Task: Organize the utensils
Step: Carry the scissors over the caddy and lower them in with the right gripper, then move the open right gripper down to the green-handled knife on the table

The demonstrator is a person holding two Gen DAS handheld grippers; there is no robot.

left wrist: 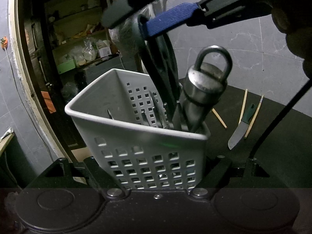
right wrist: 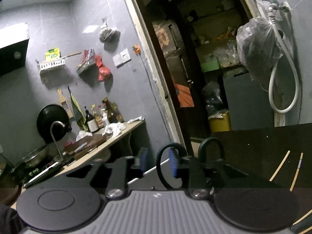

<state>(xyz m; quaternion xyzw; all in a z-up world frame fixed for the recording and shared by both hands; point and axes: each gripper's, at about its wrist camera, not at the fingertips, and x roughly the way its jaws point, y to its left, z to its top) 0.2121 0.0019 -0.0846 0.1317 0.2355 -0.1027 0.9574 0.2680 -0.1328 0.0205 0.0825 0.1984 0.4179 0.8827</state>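
A white perforated utensil basket [left wrist: 117, 120] stands between my left gripper's jaws, which press its sides. In it stand a steel tool with a ring top [left wrist: 206, 85], forks and black-handled scissors [left wrist: 161, 58]. My right gripper [left wrist: 136, 17] comes in from the upper right over the basket, and its blue pad [left wrist: 171, 19] passes through a scissor handle loop. In the right wrist view my right gripper [right wrist: 158, 163] has its jaws apart, with one blue pad [right wrist: 172, 163] inside the black scissor loop [right wrist: 161, 167].
A green-handled knife [left wrist: 240, 128] and several wooden chopsticks [left wrist: 243, 106] lie on the dark table [left wrist: 273, 156] to the right of the basket. The chopsticks also show in the right wrist view [right wrist: 279, 165]. A doorway and a cluttered kitchen counter [right wrist: 109, 140] are behind.
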